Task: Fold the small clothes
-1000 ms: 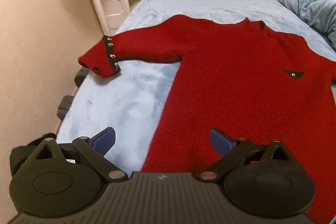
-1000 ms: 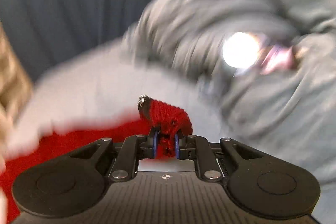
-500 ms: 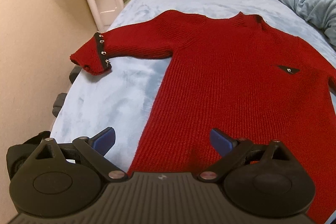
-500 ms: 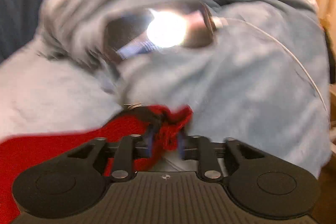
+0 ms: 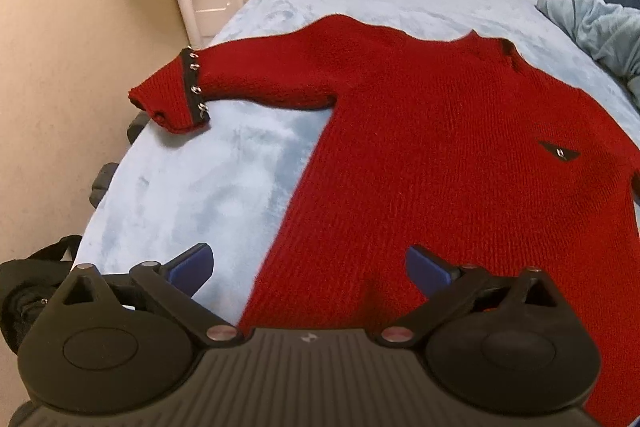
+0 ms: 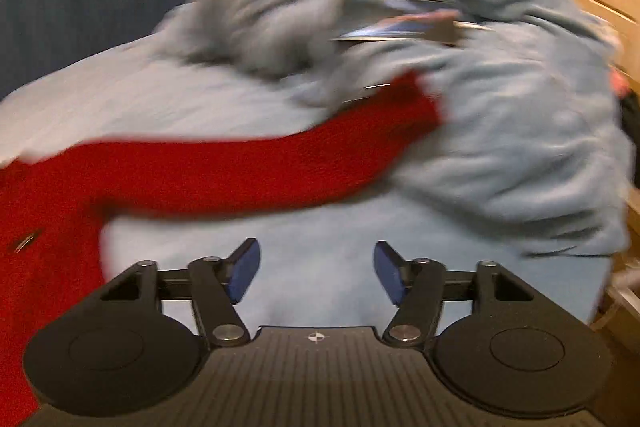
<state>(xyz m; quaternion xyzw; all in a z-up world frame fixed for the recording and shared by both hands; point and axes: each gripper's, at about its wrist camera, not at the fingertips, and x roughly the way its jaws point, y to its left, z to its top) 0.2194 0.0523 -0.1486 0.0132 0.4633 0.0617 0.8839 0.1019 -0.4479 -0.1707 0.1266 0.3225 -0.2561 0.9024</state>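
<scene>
Your red knitted sweater (image 5: 432, 155) lies face up and flat on the pale blue plush bed cover (image 5: 208, 187), body running toward you and collar toward the far edge of the bed. It is spread this way, I judge, so both sleeves can be folded in over the chest.

Your left tongs (image 5: 308, 267) stand wide open with nothing between them, hovering over the sweater's near hem by its left side edge, likely ready to pin or pick that hem.

Your right tongs (image 6: 316, 275) have just been opening; the jaws are now well apart and empty, with only bare bed cover between them. The right sleeve (image 6: 256, 167) they released lies stretched out toward the right side of the bed, its cuff resting against the heap of crumpled grey-blue blanket (image 6: 500, 131).

The left sleeve (image 5: 256, 79) reaches to the bed's left edge, and its black-banded cuff with metal rings (image 5: 176, 99) sits right at that edge, close to the beige wall (image 5: 60, 67). You have little room there, so fold that sleeve inward rather than pulling it out. On the right, the blanket heap crowds the sleeve end. The open room is the bare bed cover beyond the collar and between the left sleeve and the hem.
</scene>
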